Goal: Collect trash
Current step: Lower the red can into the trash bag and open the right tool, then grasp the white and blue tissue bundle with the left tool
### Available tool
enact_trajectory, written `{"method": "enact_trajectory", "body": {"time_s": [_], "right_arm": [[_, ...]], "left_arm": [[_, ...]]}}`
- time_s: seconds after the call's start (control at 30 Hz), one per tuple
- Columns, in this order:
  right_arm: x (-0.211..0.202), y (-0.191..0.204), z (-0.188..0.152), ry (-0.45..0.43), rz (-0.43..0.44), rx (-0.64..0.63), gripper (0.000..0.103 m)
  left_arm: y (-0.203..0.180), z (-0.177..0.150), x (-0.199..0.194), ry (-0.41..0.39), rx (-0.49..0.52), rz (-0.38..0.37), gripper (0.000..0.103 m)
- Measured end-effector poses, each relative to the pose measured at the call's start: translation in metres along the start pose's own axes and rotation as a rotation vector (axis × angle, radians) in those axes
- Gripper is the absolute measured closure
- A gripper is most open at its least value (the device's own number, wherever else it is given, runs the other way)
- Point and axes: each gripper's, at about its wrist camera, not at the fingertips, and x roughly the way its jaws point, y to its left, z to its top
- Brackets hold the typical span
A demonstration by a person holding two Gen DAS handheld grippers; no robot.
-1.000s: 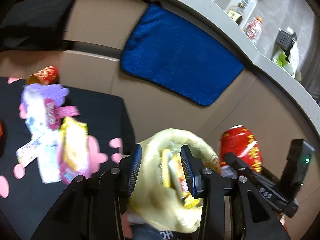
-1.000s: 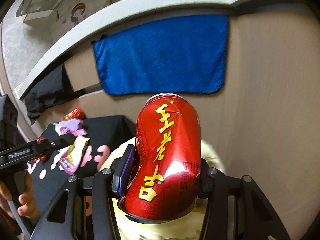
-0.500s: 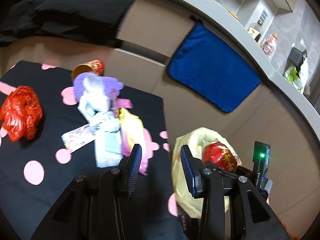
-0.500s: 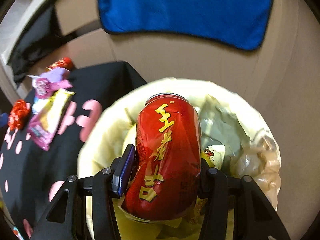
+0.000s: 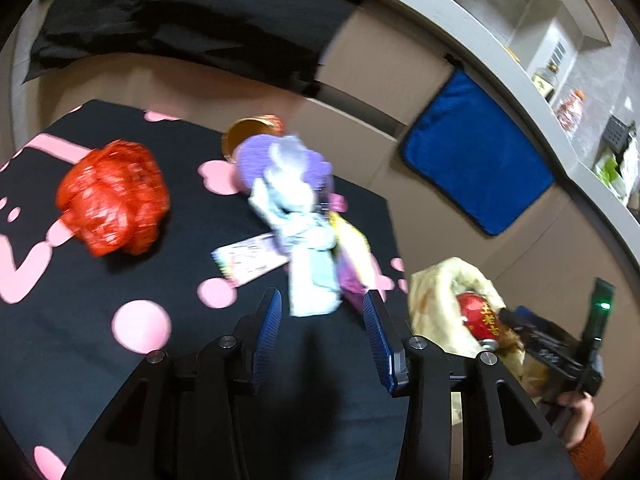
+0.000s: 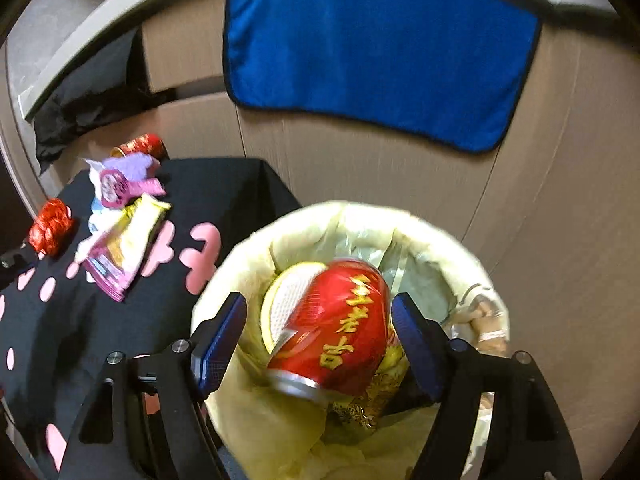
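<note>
Released since the earlier frames: red can (image 6: 336, 328), formerly clamped upright in the right gripper (image 6: 320, 340), now tilted and clear of both pads, lying inside the lined bin (image 6: 248, 256) on the rubbish there. Right jaws have just been opening and stand wide; the can is between them in view but not pressed. Left gripper (image 5: 324, 324), formerly over the bin with the bag between its pads, now over the black cloth.

Left jaws: roughly half open, nothing between the pads; the lower end of a pale wrapper (image 5: 312, 280) lies just beyond the tips.

Bin contents: red can, a yellow-and-white packet (image 6: 286, 300) beneath its upper end, crumpled clear and yellowish film. The bin stands just beside the cloth's edge.

Items on the black cloth with pink spots (image 5: 80, 360):
- pale wrapper, overlapped by a yellow-and-pink snack packet (image 5: 356, 264);
- flat printed slip (image 5: 250, 258), touching the wrapper's left side;
- purple packaging (image 5: 280, 160), at the wrapper's far end;
- red paper cup (image 5: 248, 136) on its side, behind the purple piece;
- crumpled red bag (image 5: 112, 204), apart, to the left.

Surroundings: blue towel (image 6: 380, 56) hanging on the beige panel; dark garment (image 5: 180, 20) draped over the ledge. A hand (image 5: 576, 420) in an orange sleeve grips the right tool.
</note>
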Motion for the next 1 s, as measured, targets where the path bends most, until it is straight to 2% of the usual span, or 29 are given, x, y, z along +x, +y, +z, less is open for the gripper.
{"method": "enact_trajectory", "body": {"time_s": [0.17, 0.3, 0.53, 0.67, 0.73, 0.87, 1.0], "right_arm": [[-0.025, 0.019, 0.008, -0.094, 0.022, -0.031, 0.031], [-0.027, 0.042, 0.015, -0.116, 0.075, -0.055, 0.031], [-0.021, 0.059, 0.016, -0.116, 0.140, -0.030, 0.031], [-0.020, 0.062, 0.014, -0.109, 0.145, -0.041, 0.031], [-0.019, 0.062, 0.013, -0.106, 0.143, -0.048, 0.031], [-0.014, 0.059, 0.011, -0.091, 0.137, -0.049, 0.031], [-0.001, 0.061, 0.008, -0.052, 0.166, -0.033, 0.031]], "left_arm": [[0.020, 0.001, -0.001, -0.008, -0.037, 0.018, 0.058], [0.020, 0.009, 0.006, -0.013, -0.016, 0.017, 0.058], [0.015, 0.035, 0.053, 0.006, -0.042, 0.022, 0.058], [0.014, 0.044, 0.094, 0.058, -0.040, 0.079, 0.058], [0.016, 0.046, 0.109, 0.078, -0.069, 0.063, 0.058], [0.011, 0.052, 0.116, 0.060, -0.094, 0.060, 0.058], [0.006, 0.058, 0.125, 0.095, -0.130, 0.042, 0.058]]}}
